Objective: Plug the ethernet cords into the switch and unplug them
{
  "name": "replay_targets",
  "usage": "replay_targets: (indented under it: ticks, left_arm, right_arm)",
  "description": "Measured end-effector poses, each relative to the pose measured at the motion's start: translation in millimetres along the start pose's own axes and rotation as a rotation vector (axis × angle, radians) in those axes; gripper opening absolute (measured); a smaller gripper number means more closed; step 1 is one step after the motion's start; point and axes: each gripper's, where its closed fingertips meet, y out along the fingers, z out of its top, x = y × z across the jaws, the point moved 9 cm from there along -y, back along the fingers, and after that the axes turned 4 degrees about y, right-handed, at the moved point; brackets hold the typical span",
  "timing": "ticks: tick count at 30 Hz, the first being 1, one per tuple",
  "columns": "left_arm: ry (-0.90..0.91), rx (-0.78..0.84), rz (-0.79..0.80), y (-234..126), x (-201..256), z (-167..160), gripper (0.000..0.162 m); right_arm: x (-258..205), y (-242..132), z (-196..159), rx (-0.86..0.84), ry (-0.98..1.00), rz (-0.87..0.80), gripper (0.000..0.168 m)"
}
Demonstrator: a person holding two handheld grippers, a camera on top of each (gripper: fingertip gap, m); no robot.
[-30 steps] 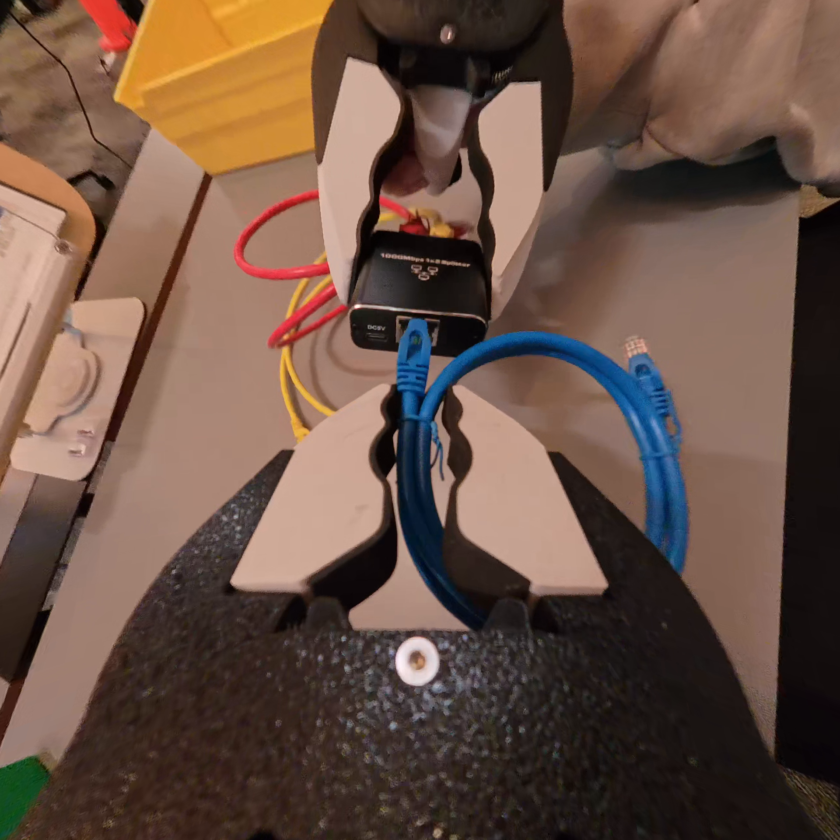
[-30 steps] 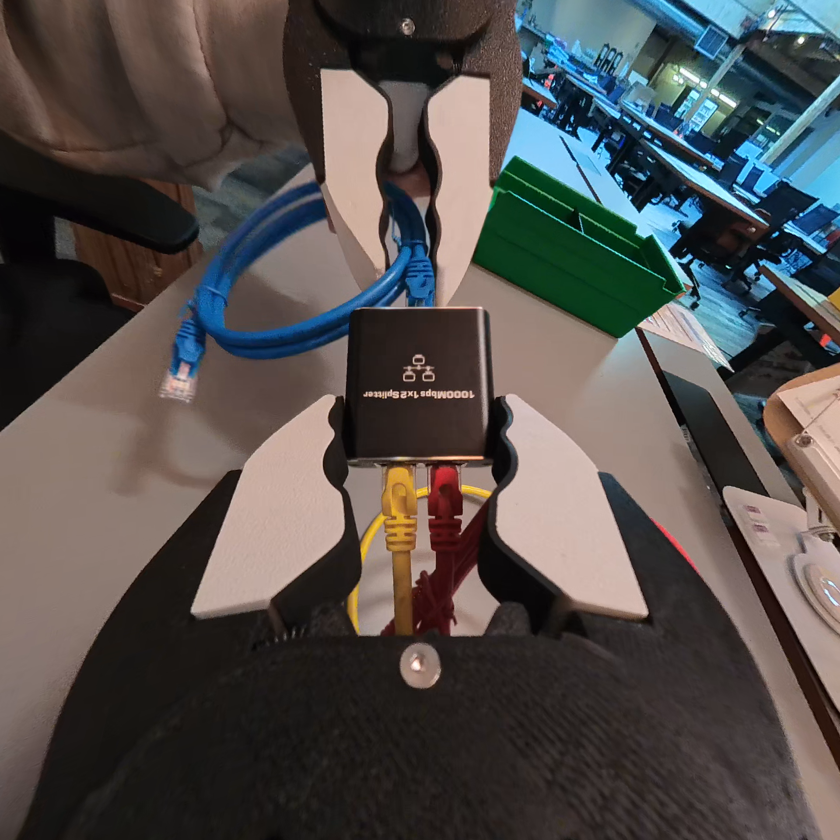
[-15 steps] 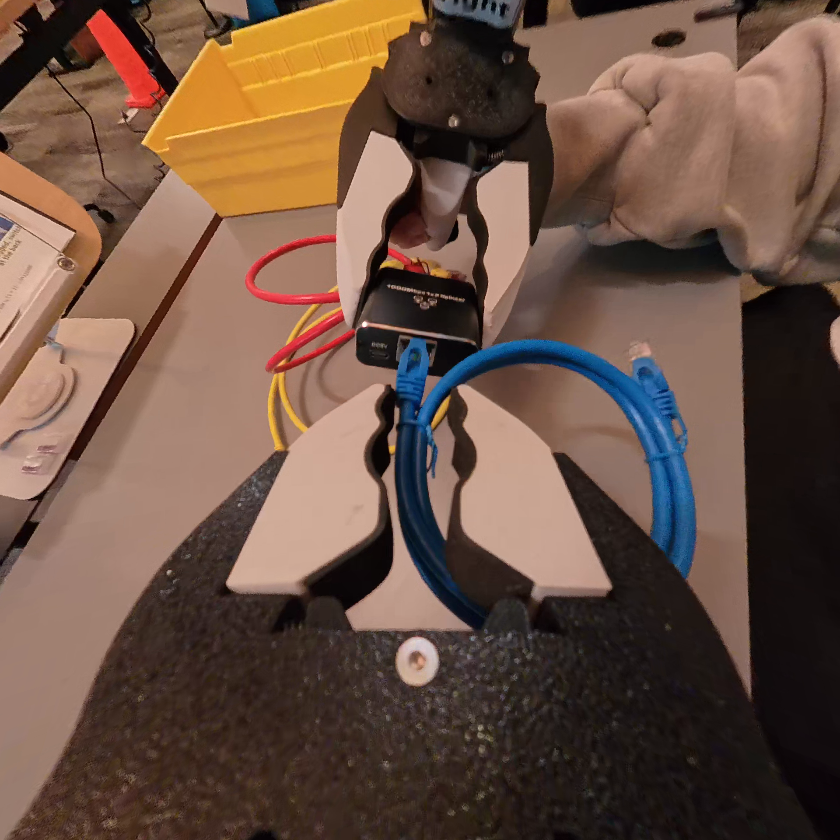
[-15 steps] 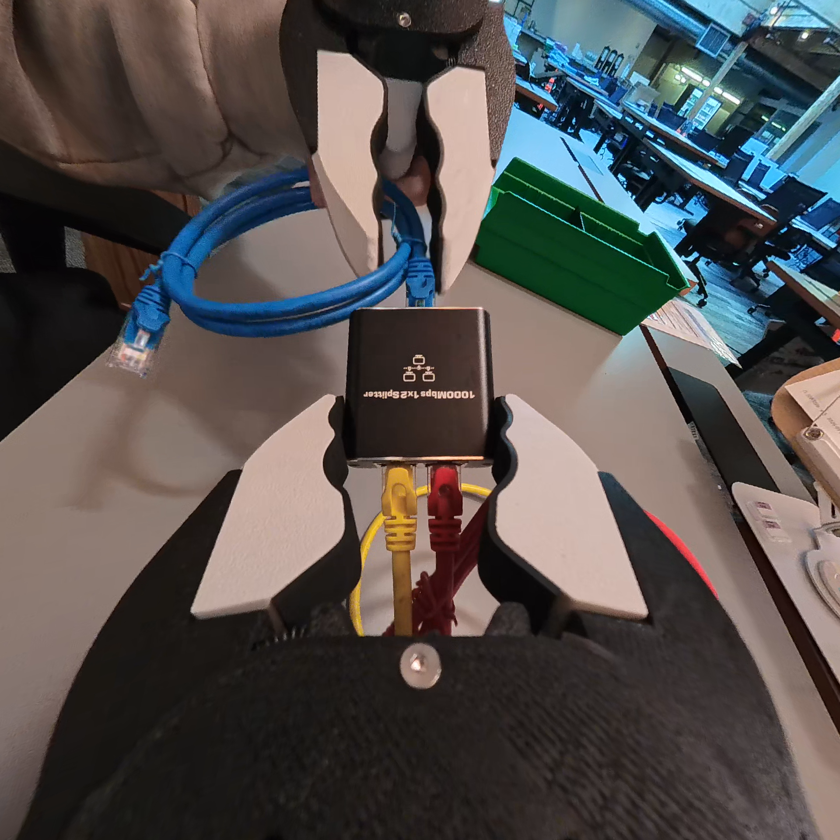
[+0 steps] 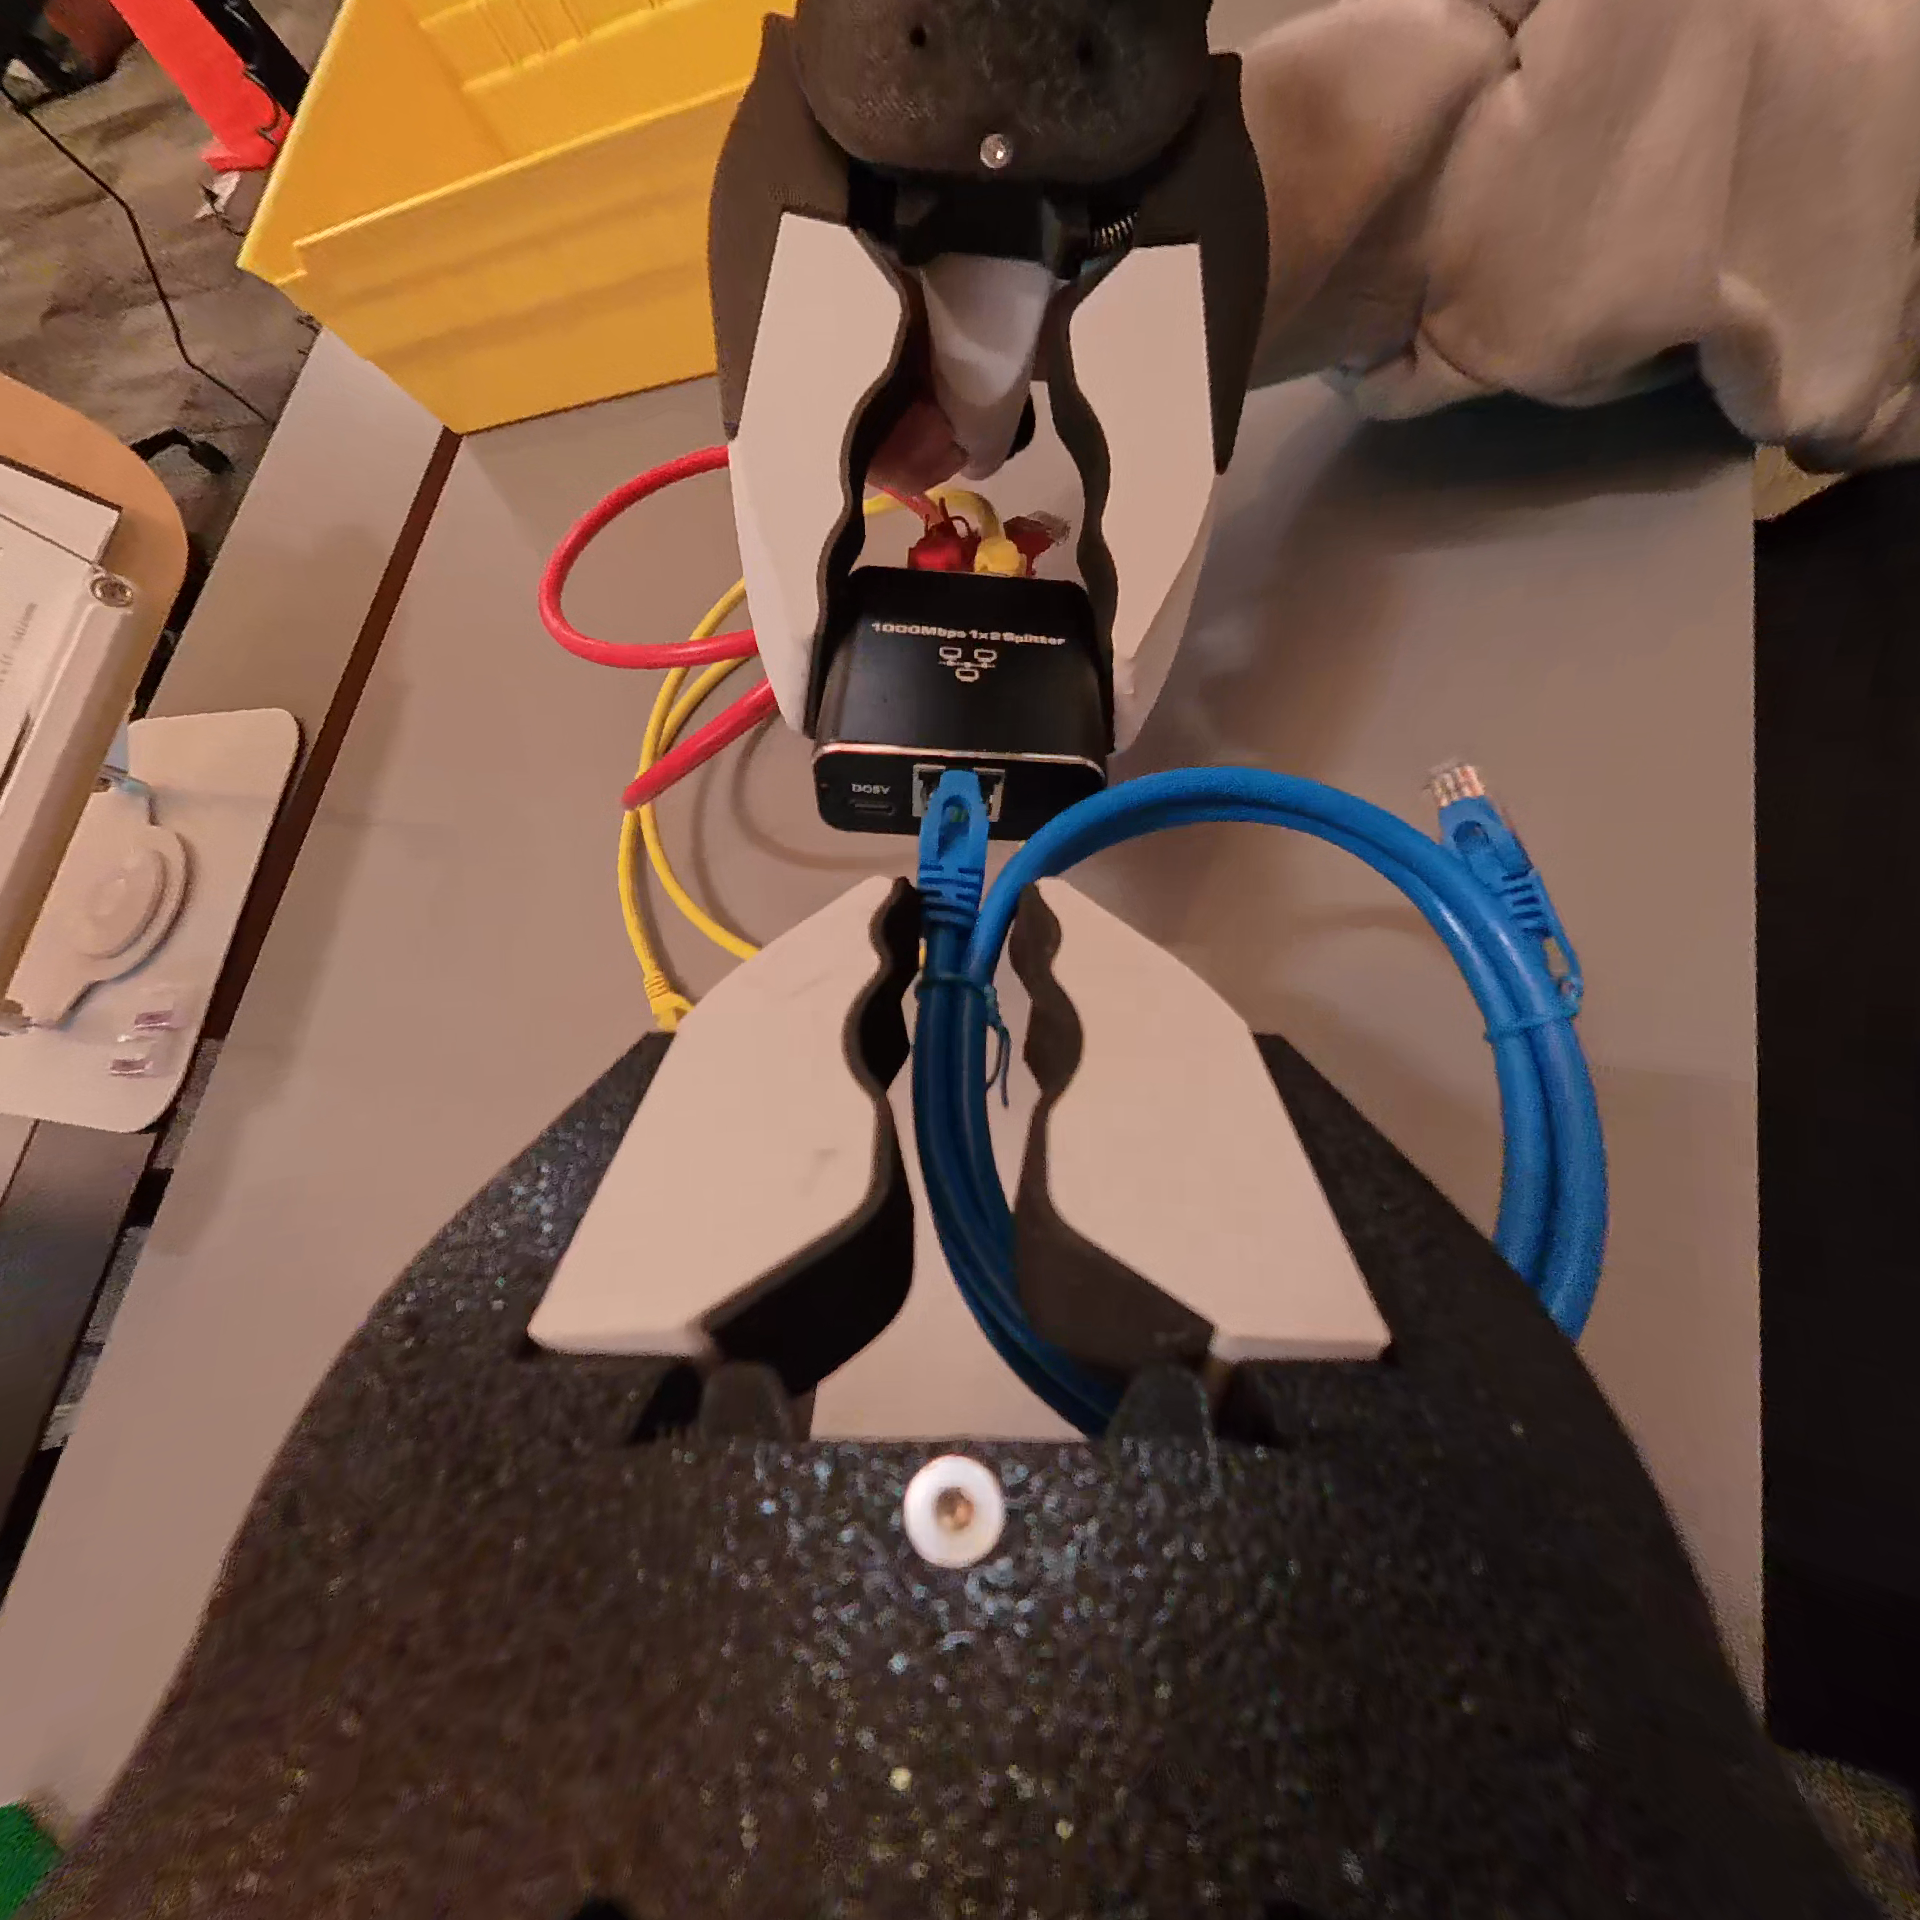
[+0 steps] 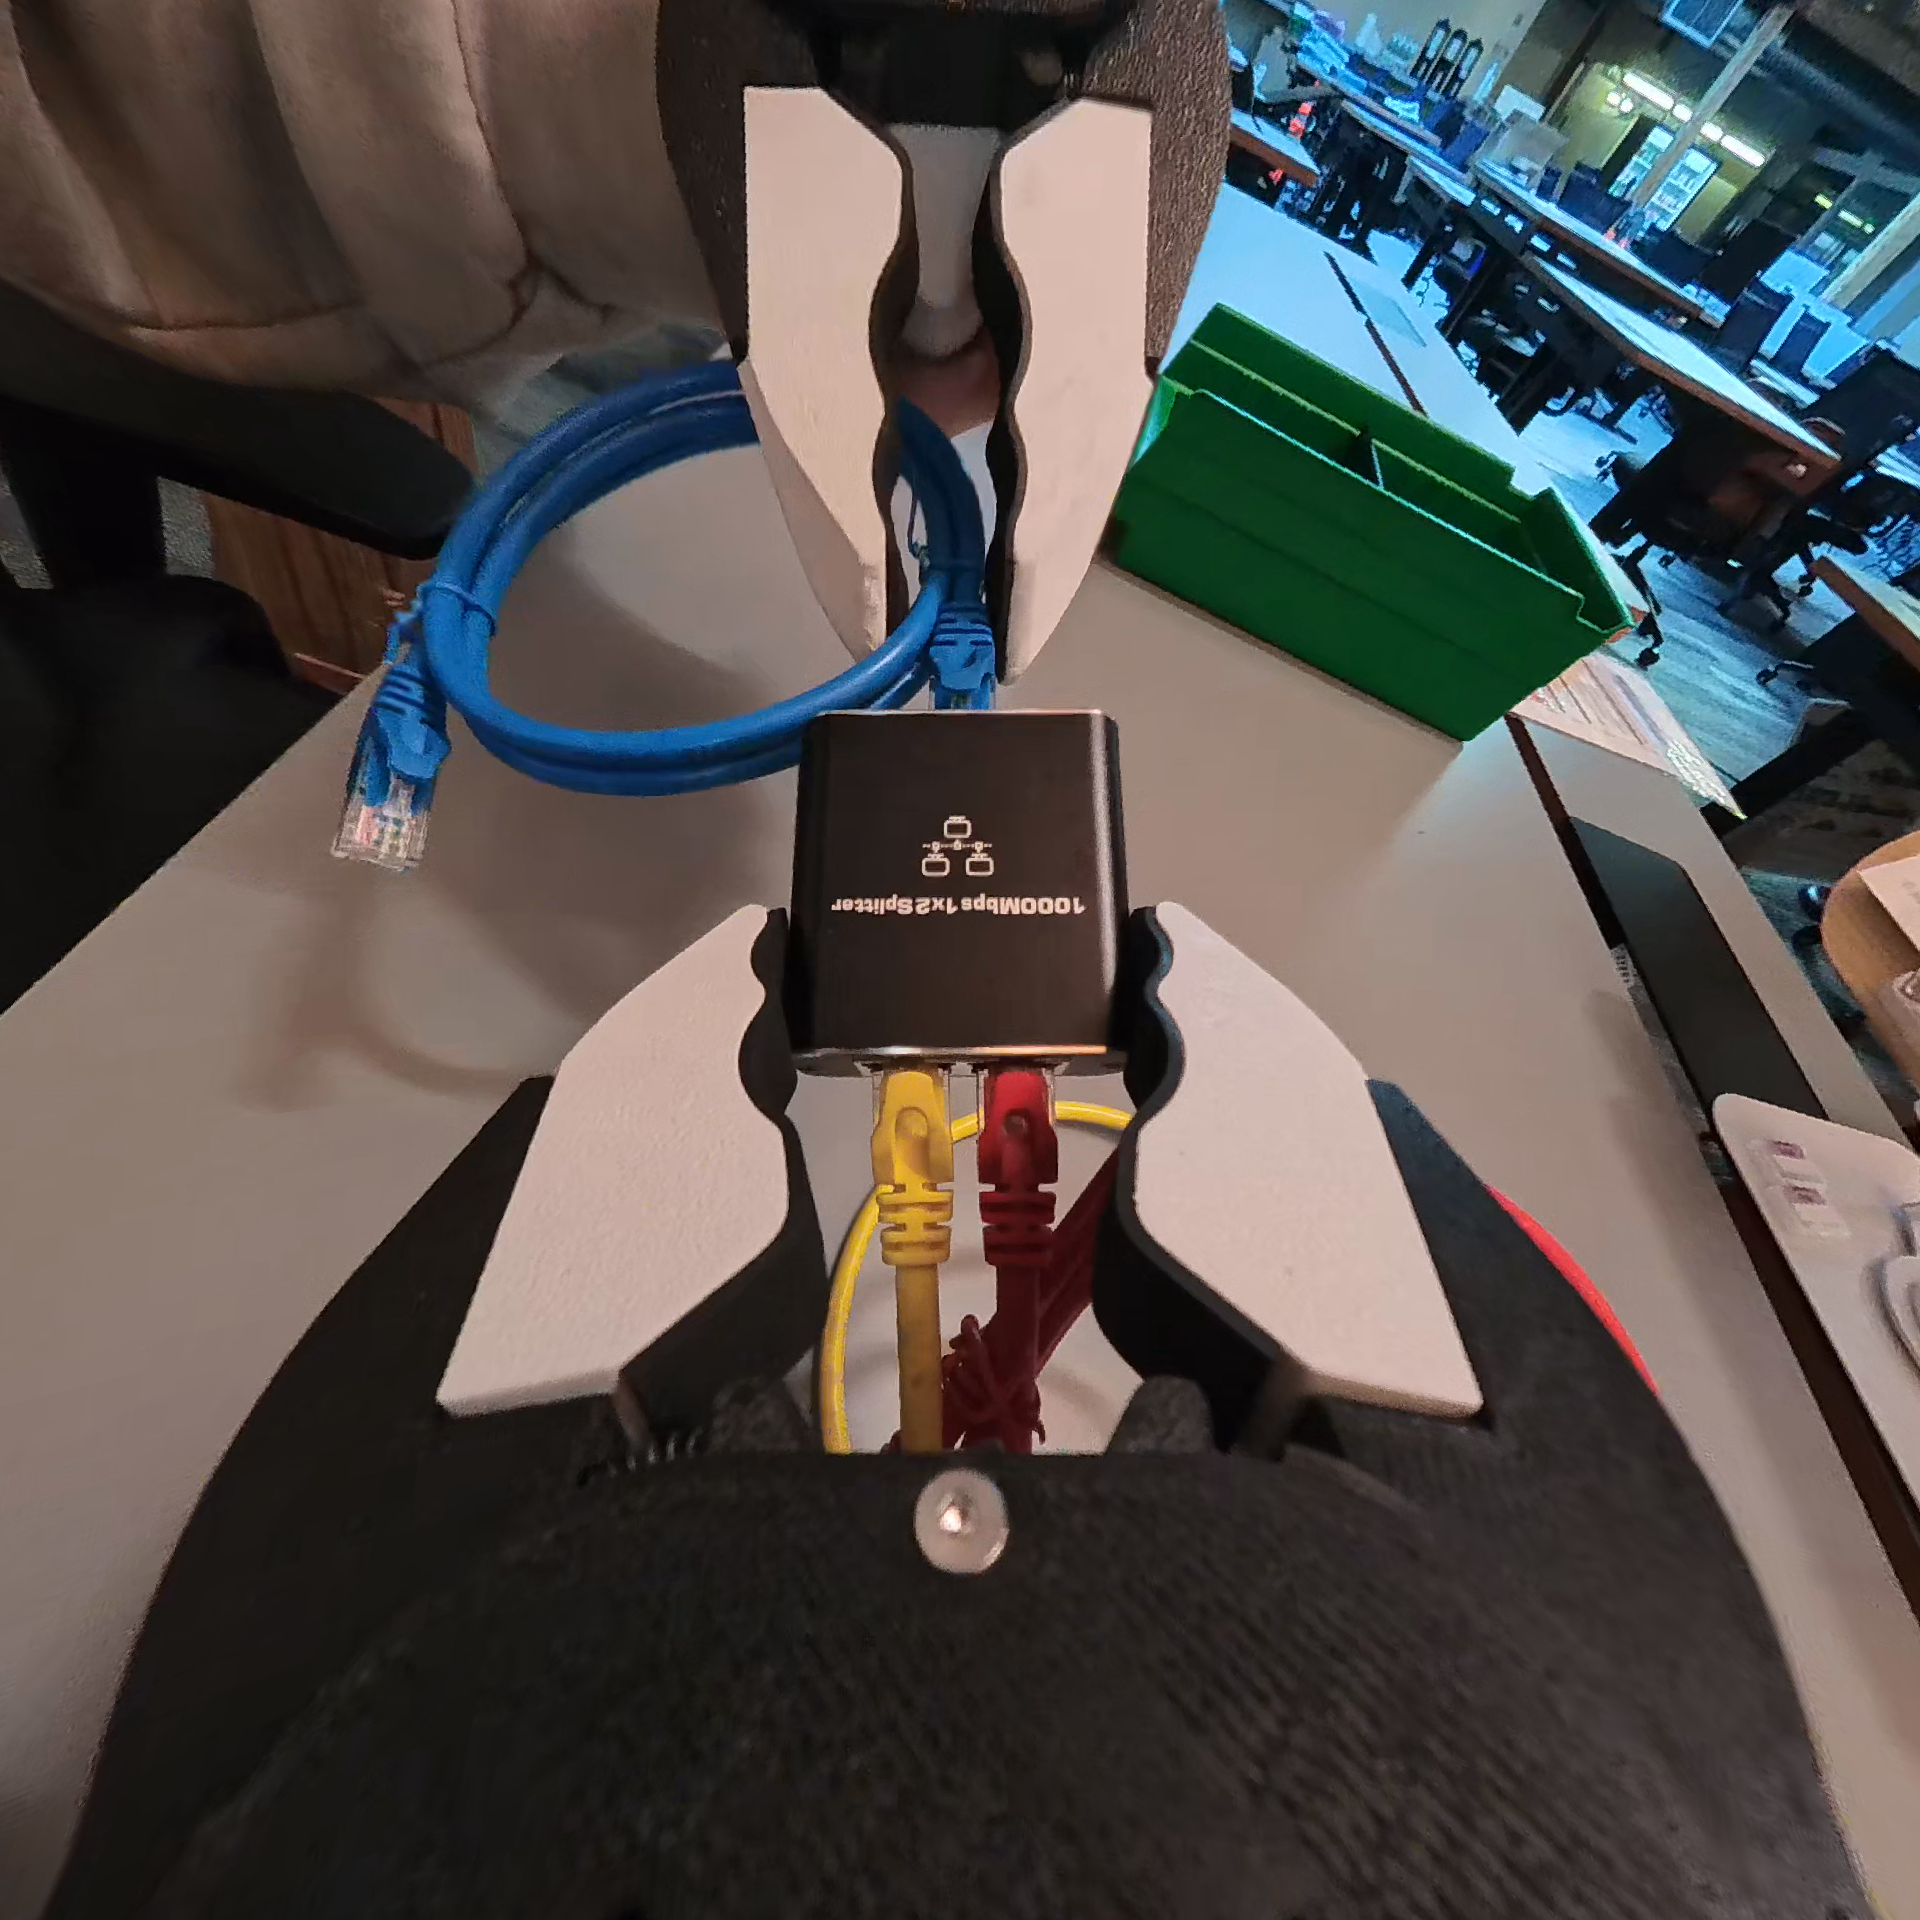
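On the counter (image 5: 1351,644), between two facing grippers: black switch (image 6: 956,883) pinched at its sides by right fingers (image 6: 665,1174); yellow cord (image 6: 914,1195) and red cord (image 6: 1018,1184) plugged in its near face. Left fingers (image 5: 790,1101) nipping blue cord (image 5: 951,997) just behind a plug seated in the far port. Likely seating or withdrawing; calls for a straight pull, latch pressed. White lettering and a network symbol on top

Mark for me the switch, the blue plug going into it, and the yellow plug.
switch (image 6: 956,883): right wrist view, its black top face.
blue plug (image 5: 951,842): left wrist view, the boot at the port.
yellow plug (image 6: 914,1174): right wrist view, its boot.
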Motion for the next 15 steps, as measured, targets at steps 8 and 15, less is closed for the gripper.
replay_targets:
  ticks: [8,15]
  left_arm:
    - [0.07,-0.102,-0.027,4.1,-0.9,2.2,0.017]
    - [-0.025,0.06,0.089,-6.5,-2.6,4.7,0.025]
  right_arm:
    - [-2.1,4.0,-1.1,-0.064,-0.02,-0.009,0.063]
    - [3.8,-5.0,2.7,0.014,-0.032,-0.07,0.063]
